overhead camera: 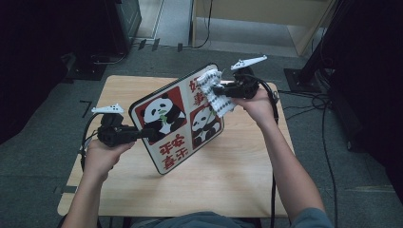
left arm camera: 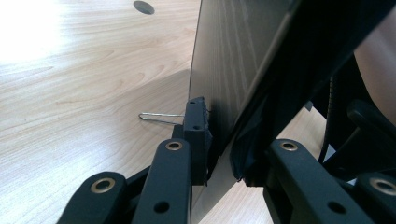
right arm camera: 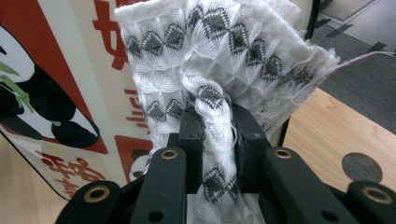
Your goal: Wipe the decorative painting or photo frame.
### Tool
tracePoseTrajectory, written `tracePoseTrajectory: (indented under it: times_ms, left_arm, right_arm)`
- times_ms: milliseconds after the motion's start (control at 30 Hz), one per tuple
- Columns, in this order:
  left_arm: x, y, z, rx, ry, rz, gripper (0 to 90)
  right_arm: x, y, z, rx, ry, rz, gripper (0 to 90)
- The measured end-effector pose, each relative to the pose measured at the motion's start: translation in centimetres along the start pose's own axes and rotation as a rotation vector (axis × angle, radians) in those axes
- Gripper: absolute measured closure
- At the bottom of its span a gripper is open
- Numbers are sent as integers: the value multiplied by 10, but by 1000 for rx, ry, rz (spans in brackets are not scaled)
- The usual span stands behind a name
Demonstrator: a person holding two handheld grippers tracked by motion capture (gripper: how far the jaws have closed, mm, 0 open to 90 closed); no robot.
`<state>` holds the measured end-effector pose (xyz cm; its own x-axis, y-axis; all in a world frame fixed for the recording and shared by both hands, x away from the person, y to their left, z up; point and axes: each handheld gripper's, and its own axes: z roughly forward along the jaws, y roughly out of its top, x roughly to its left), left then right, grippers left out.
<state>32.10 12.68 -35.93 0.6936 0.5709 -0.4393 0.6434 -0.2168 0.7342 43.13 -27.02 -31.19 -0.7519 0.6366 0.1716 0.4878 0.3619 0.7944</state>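
A square board (overhead camera: 178, 121) printed with pandas and red characters stands tilted on one corner on the wooden table (overhead camera: 237, 175). My left gripper (overhead camera: 147, 134) is shut on its left edge; in the left gripper view the thin board (left arm camera: 224, 70) runs edge-on between the black jaws. My right gripper (overhead camera: 223, 89) is shut on a white cloth (overhead camera: 214, 92) with a grey diamond pattern and holds it against the board's upper right part. In the right gripper view the bunched cloth (right arm camera: 215, 60) sits pinched between the jaws, with the panda print (right arm camera: 56, 93) behind it.
A round cable hole (right arm camera: 362, 167) lies in the tabletop near the right gripper. Grey carpet (overhead camera: 47, 123) surrounds the table, with cables (overhead camera: 309, 102) on the floor at the right and dark equipment (overhead camera: 66, 33) at the back left.
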Motion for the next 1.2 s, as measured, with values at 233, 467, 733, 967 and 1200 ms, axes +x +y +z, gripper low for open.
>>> tracePoseTrajectory:
  times_ms: [233,467,733,967,1200]
  left_arm:
    - [0,0,0,-2,3,3,772]
    - [0,-1,0,-4,1,6,772]
    - [0,-1,0,-3,0,8,772]
    - [0,-1,0,-3,-1,8,772]
    - [1,-1,0,-4,-2,9,772]
  right_arm:
    - [-2,-8,3,6,7,6,775]
    - [-3,-18,5,12,12,10,774]
    - [-5,-26,9,40,21,24,774]
    - [-6,-34,13,46,22,29,774]
    - [-6,-40,17,65,29,41,774]
